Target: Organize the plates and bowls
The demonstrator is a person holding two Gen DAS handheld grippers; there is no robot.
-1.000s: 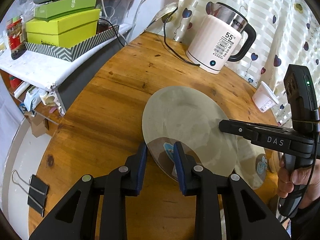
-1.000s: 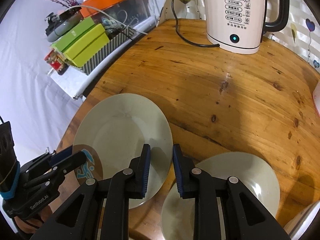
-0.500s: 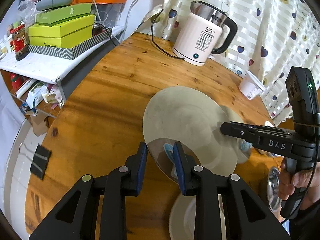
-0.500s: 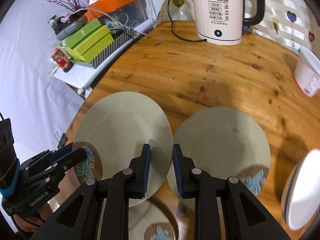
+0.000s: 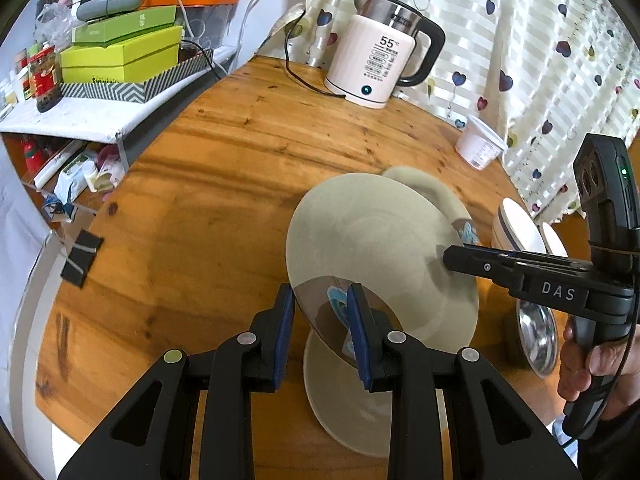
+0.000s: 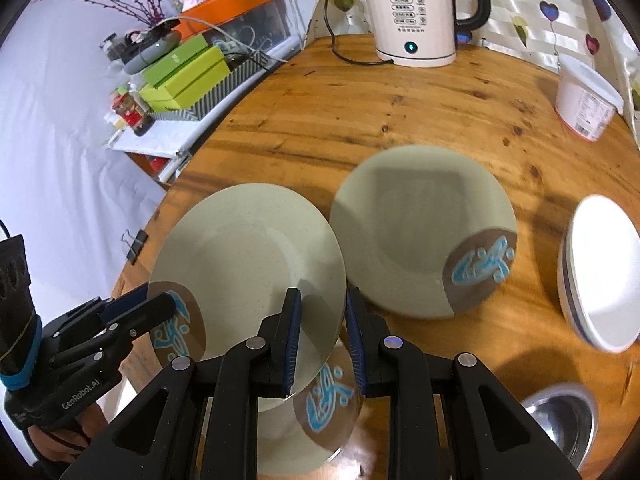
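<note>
A pale green plate with a brown and blue patch is held in the air over the wooden table. My left gripper is shut on its near rim at the patch. My right gripper is shut on the opposite rim and shows from the side in the left wrist view. A second matching plate lies on the table beyond. A third lies right under the held one. White bowls are stacked at the right, and a steel bowl is near them.
A white kettle with its cord stands at the back of the table. A white tub stands by the curtain. Green boxes sit on a shelf left of the table. A black binder clip lies at the table's left edge.
Both grippers have lifted the plate up and back off the table. More of the table has come into view: two more plates, the white bowls and the steel bowl.
</note>
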